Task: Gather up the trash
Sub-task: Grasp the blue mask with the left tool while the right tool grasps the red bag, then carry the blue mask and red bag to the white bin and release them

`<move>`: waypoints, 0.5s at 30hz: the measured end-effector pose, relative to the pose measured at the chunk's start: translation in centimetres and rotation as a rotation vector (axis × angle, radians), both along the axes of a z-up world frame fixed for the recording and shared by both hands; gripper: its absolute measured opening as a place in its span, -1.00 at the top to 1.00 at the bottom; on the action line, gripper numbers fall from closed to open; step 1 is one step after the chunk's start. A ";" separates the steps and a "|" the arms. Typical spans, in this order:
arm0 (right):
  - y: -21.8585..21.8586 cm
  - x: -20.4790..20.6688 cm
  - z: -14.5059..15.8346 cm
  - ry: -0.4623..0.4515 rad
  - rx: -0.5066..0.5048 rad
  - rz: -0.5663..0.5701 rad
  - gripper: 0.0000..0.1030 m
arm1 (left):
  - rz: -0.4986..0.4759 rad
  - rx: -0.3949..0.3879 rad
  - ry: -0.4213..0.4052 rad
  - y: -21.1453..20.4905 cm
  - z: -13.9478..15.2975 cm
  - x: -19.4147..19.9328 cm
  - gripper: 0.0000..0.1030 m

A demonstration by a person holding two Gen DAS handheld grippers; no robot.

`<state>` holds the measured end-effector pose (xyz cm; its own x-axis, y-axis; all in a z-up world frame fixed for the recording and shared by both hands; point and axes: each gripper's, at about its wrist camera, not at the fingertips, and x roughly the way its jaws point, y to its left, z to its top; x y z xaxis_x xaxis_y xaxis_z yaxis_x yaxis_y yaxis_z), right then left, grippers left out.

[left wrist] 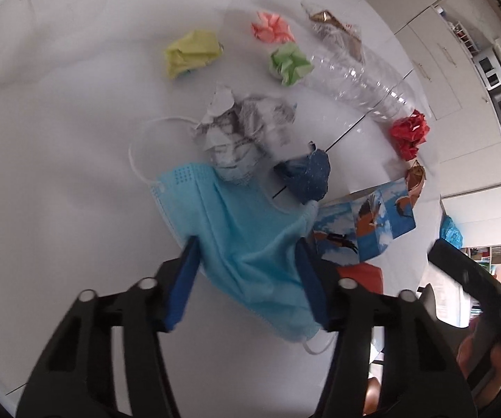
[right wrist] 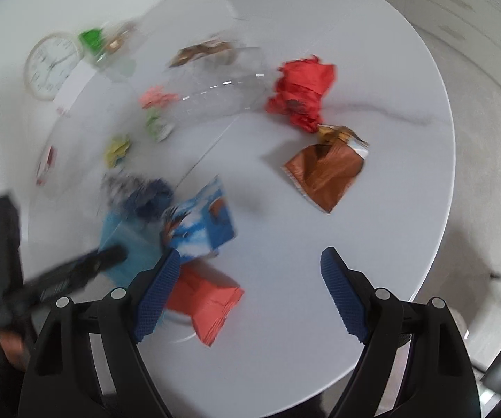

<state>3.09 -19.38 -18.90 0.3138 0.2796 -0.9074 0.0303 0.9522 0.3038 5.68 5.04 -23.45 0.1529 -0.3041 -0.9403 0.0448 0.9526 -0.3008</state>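
My left claw (left wrist: 247, 257) has its blue pads on either side of the light blue face mask (left wrist: 250, 244), whose cloth bunches between them, though I cannot tell whether they press it firmly; the mask lies crumpled on the white table (left wrist: 59, 209), pleated, with a white ear loop (left wrist: 139, 146) curling out at its far left. My right claw (right wrist: 250, 268) hangs wide open over bare table with nothing in it, its left pad just above a folded orange-red paper (right wrist: 208, 299). Just past the mask sit a grey-printed paper wad (left wrist: 243, 129) and a dark blue crumpled piece (left wrist: 306, 174), with a bird-printed blue carton (left wrist: 365, 226) flattened beside them. Farther out lie a red paper ball (left wrist: 409, 132), a copper foil wrapper (right wrist: 323, 174), and a clear plastic bottle (left wrist: 355, 80) on its side. Beyond those are green (left wrist: 290, 62), yellow (left wrist: 191, 52) and pink (left wrist: 273, 28) paper balls. The table is round and white, with a dark seam running across it. A white clock (right wrist: 53, 66) lies at the far edge, and pale cabinets (left wrist: 435, 55) stand behind.
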 end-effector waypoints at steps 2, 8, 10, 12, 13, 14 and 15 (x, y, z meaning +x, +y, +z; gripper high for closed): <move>1.4 -0.5 -0.2 -0.017 -0.044 0.098 -0.60 | -0.009 0.002 0.001 -0.3 -0.2 0.0 0.18; 6.9 -1.1 -2.5 -0.047 -0.199 0.451 -0.60 | -0.061 0.044 -0.023 -1.1 0.0 -0.3 0.37; 7.9 -1.0 -3.3 -0.041 -0.223 0.518 -0.48 | -0.073 0.049 -0.031 -1.3 0.1 -0.5 0.39; 8.3 -0.6 -4.4 -0.004 -0.219 0.553 -0.15 | -0.085 0.053 -0.040 -1.4 0.2 -0.3 0.42; 8.4 -0.6 -4.3 -0.013 -0.216 0.554 0.00 | -0.092 0.056 -0.047 -1.3 0.4 -0.4 0.43; 8.3 -0.5 -4.2 -0.009 -0.197 0.556 0.05 | -0.097 0.059 -0.054 -1.2 0.5 -0.5 0.44; 8.1 -0.4 -4.1 -0.004 -0.189 0.552 0.05 | -0.103 0.061 -0.061 -1.2 0.7 -0.5 0.45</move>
